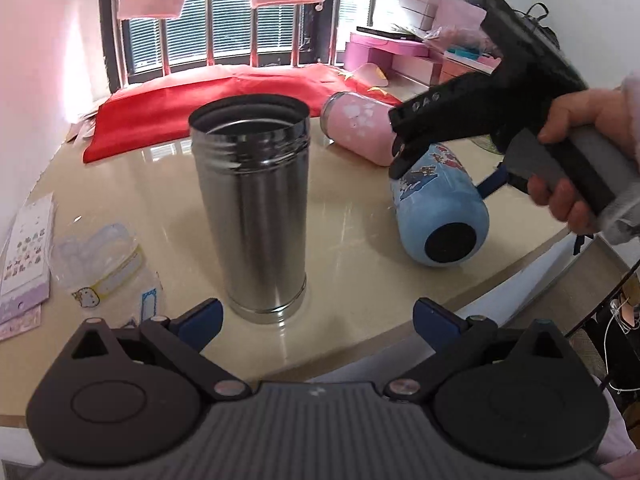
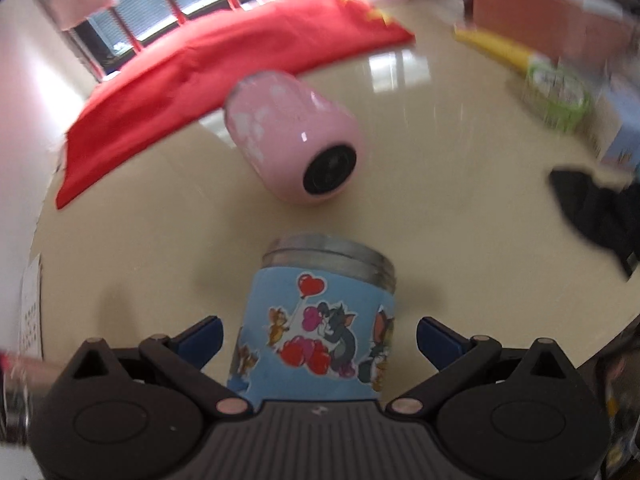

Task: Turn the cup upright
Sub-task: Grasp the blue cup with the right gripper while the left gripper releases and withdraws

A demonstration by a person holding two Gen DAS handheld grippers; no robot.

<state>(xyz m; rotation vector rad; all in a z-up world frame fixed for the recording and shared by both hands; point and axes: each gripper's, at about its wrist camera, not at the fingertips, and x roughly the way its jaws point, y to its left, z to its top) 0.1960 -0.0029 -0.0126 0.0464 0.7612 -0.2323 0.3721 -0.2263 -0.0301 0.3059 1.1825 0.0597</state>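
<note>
Currently the right claw [image 2: 319,334] is coming at the blue cup [image 2: 316,332], which is lying on its side on the bench [image 1: 348,216], steel rim pointing far, black base pointing near. Its fingers are spread wide, sitting either side of the cup's body, not touching yet as far as I can tell; likely positioned that way to clamp the round sides for tipping it up. From the left view, the right hand [image 1: 568,160] is gripping the handle high and angling the tool down toward the blue cup [image 1: 436,208]. The left claw [image 1: 318,320] is also wide, holding nothing, hovering near the steel cup [image 1: 250,216], which is already standing upright with its mouth up. The pink cup [image 2: 294,136] is lying on its side farther back, just beside the red cloth [image 2: 192,76], so it probably needs flipping too.
</note>
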